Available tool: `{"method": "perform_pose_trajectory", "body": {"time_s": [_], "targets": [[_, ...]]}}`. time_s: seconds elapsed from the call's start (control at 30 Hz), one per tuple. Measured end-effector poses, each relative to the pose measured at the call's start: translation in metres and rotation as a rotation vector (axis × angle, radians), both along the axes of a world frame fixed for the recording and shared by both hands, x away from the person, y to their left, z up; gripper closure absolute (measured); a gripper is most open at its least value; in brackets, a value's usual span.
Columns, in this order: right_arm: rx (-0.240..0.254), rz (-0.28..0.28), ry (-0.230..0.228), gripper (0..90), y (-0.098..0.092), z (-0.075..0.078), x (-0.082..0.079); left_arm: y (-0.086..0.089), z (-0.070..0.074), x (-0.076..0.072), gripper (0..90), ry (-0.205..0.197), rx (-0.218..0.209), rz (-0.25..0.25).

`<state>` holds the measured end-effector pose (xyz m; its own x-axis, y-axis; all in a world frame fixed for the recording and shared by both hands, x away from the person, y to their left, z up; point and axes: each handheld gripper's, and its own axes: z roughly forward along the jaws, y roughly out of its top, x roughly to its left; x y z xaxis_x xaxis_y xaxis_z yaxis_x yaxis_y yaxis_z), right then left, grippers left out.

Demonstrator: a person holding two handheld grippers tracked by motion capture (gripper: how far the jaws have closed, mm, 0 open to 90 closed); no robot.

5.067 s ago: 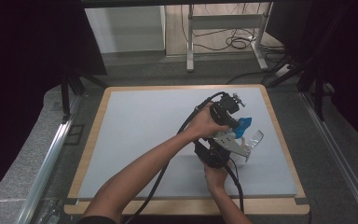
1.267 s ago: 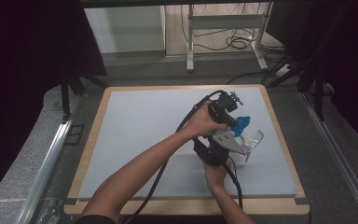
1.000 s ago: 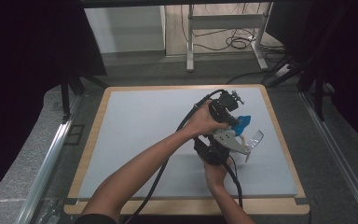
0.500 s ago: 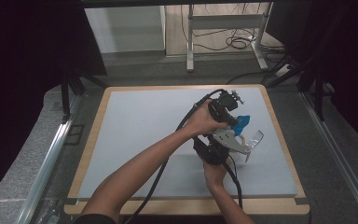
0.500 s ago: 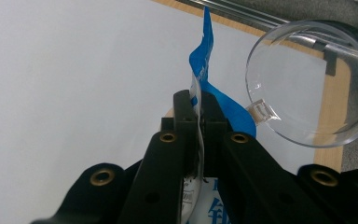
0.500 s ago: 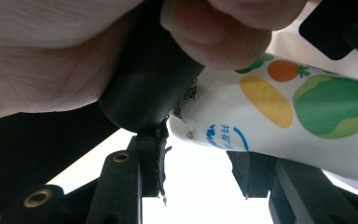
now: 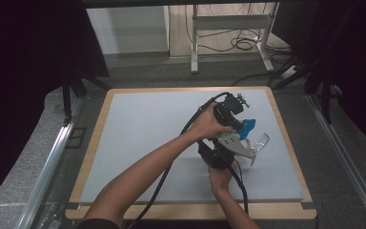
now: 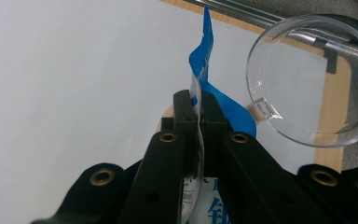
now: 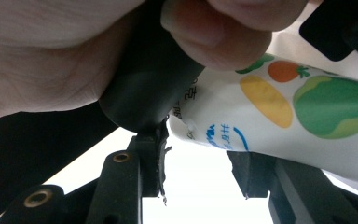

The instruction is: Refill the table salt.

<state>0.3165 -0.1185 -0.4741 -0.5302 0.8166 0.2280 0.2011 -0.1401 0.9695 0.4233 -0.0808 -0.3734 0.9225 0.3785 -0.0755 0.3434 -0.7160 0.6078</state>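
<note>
My left gripper (image 7: 239,124) (image 8: 199,100) is shut on the edge of a blue and white snack packet (image 7: 248,126) (image 8: 204,70), over the right half of the table. A clear plastic cup (image 7: 260,142) (image 8: 307,79) hangs tilted just right of the packet, its mouth toward the packet. My right gripper (image 7: 250,150) comes up from below with its grey plate on top and holds the cup. In the right gripper view, that gripper (image 9: 200,156) has its jaws partly apart around the see-through cup. The packet's fruit-printed face (image 9: 298,112) shows beyond them, and the left hand (image 9: 51,51) is close above.
The grey table top (image 7: 147,133) has a wooden border (image 7: 93,148). Black cables trail from both grippers toward the near edge. Metal rails run along the left and right sides, and a stand's legs (image 7: 228,43) are on the floor behind.
</note>
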Motion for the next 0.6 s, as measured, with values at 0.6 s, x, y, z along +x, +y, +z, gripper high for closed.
{"method": "perform_pose_trajectory", "body": {"time_s": [0.6], "targets": [[0.007,-0.005,0.005,59.5,0.0017,-0.0045,-0.0001,0.0003,-0.0049,0.0013,89.0,0.008,0.007,-0.002]]}}
